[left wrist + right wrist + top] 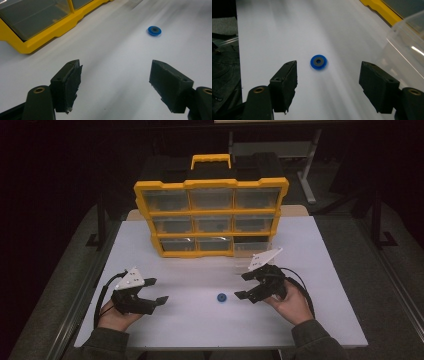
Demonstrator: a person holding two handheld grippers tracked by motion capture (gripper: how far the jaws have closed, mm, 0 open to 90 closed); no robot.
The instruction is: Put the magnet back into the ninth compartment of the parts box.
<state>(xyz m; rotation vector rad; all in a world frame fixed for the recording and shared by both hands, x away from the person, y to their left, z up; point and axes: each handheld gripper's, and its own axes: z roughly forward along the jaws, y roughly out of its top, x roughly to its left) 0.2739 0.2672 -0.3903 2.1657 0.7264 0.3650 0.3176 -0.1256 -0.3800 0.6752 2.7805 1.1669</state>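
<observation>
- A small blue plastic disc with a dark centre hole point(221, 297) lies flat on the white desk point(320, 320), toward its near edge and about midway between the left and right edges, touching nothing.
- The right gripper point(249, 285) sits just beside the disc on the right, jaws spread wide and empty; in the right gripper view the disc point(318, 62) lies ahead, between the two jaws.
- The left gripper point(154, 290) rests farther off toward the near left corner, also wide open and holding nothing; its view shows the disc point(154, 30) well ahead and to one side.
- The disc looks light, stiff and very thin, probably smooth, so it may skate on the slick desk if one jaw touches first.
- The best hold is likely across its rim at opposite edges, jaw tips low against the desk surface.
- A clear plastic bin point(248, 259) stands on the desk before the yellow compartment organiser case point(210, 215) near the far edge, beside the right gripper.
</observation>
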